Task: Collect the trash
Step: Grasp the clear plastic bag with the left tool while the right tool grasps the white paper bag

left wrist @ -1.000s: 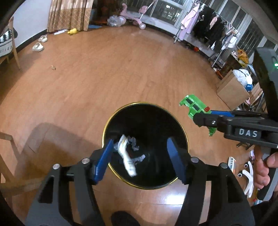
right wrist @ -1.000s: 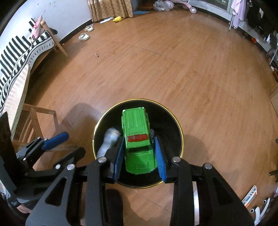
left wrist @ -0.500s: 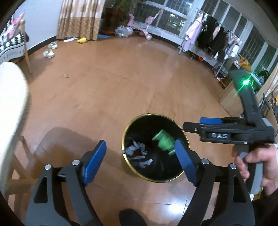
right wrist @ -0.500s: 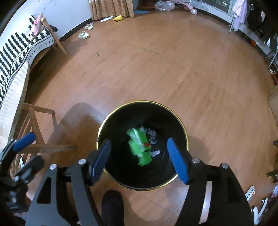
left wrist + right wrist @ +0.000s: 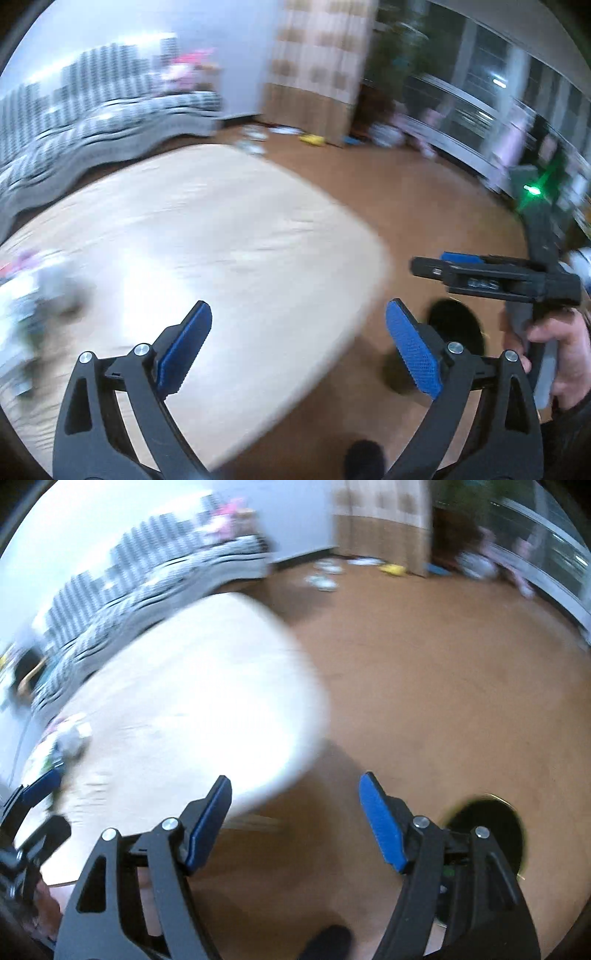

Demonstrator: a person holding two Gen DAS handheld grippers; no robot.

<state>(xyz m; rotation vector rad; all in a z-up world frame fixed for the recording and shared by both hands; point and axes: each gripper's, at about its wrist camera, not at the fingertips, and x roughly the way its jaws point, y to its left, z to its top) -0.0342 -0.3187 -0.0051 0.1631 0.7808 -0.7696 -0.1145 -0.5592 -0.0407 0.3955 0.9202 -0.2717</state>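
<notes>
No writing is readable for me: the white label on the side of my right gripper [image 5: 424, 266] is smeared by blur. Both my left gripper [image 5: 298, 349] and the right one have their blue-padded jaws spread wide with nothing between them. The round black trash bin with a gold rim [image 5: 487, 814] stands on the brown wooden floor [image 5: 424, 672] low right, partly hidden behind the right finger; small trash items [image 5: 33, 295] on the pale rounded tabletop [image 5: 221, 229] are too blurred to identify.
</notes>
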